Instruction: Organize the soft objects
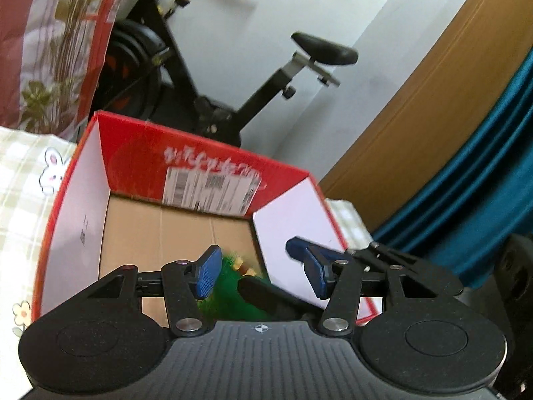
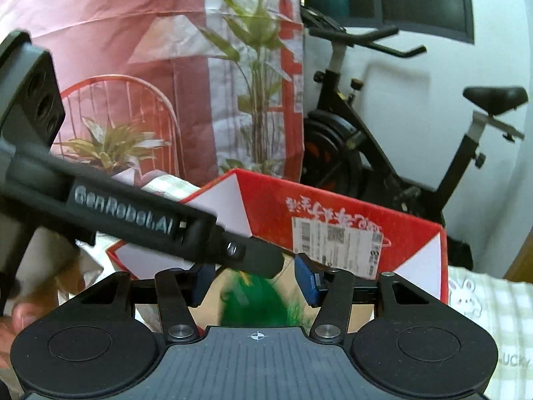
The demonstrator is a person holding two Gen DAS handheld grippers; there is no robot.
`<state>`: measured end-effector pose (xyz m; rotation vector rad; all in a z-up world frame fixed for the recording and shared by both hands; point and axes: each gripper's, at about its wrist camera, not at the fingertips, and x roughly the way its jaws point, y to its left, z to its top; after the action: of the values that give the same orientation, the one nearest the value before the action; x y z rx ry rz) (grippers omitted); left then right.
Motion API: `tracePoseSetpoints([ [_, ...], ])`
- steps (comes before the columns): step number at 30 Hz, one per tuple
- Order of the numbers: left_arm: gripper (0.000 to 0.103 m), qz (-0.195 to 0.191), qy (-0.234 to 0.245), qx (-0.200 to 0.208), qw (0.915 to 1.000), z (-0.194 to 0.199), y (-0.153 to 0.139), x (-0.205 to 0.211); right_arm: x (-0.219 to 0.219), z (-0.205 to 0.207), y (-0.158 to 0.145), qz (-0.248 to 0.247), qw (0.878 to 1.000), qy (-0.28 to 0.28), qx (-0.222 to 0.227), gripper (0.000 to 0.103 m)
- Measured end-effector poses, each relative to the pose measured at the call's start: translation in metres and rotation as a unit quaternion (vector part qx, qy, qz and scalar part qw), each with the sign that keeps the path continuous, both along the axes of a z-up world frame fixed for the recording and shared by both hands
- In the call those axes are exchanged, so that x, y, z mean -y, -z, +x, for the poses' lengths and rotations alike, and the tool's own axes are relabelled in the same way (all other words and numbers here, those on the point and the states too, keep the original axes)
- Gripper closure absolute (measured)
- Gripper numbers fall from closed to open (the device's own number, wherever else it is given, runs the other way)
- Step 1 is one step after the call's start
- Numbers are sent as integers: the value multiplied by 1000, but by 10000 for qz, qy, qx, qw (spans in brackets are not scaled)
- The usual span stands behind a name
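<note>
A green plush toy (image 1: 230, 293) lies low inside the red cardboard box (image 1: 140, 153), on its brown bottom near the front corner; it is fuzzy, and some yellow-brown detail shows at its top. In the right wrist view the same green plush toy (image 2: 256, 303) appears blurred between the blue pads and below them. The left gripper (image 1: 261, 271) hangs over the box with its fingers spread apart, and the toy sits beneath the gap, not pressed by either pad. The right gripper (image 2: 256, 281) has its fingers released as well, with nothing squeezed between them. The other tool's black body crosses this view from the left, above the toy. The box has white inner flaps and a shipping label (image 1: 213, 190) on its far wall. It stands on a pale checked bed cover with a rabbit print (image 1: 51, 170). Behind it are an exercise bike (image 1: 206, 76) and a printed curtain with plants (image 2: 233, 66).
</note>
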<state>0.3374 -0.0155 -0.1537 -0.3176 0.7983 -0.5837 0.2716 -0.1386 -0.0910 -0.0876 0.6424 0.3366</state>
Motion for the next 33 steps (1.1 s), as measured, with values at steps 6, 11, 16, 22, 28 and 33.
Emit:
tracePoseSetpoints([
  [6, 45, 126, -130, -111, 9998, -3, 1, -8, 8, -6, 1, 30, 9996, 139, -242, 48],
  [11, 45, 368, -150, -5, 9992, -19, -7, -16, 15, -23, -10, -90, 9996, 71, -270, 44],
  [16, 45, 514, -100, 8, 9986, -41, -7, -25, 26, -50, -15, -39, 9993, 254, -280, 43],
  [22, 45, 585, 75, -29, 9983, -68, 1, -23, 31, -87, -3, -28, 9982, 499, -347, 43],
  [28, 45, 665, 123, -206, 9975, -86, 16, -19, 28, -119, 22, -31, 9958, 669, -625, 43],
  [33, 45, 600, 142, -438, 9971, -93, 31, -20, 29, -144, 41, 112, 9947, 720, -719, 43],
])
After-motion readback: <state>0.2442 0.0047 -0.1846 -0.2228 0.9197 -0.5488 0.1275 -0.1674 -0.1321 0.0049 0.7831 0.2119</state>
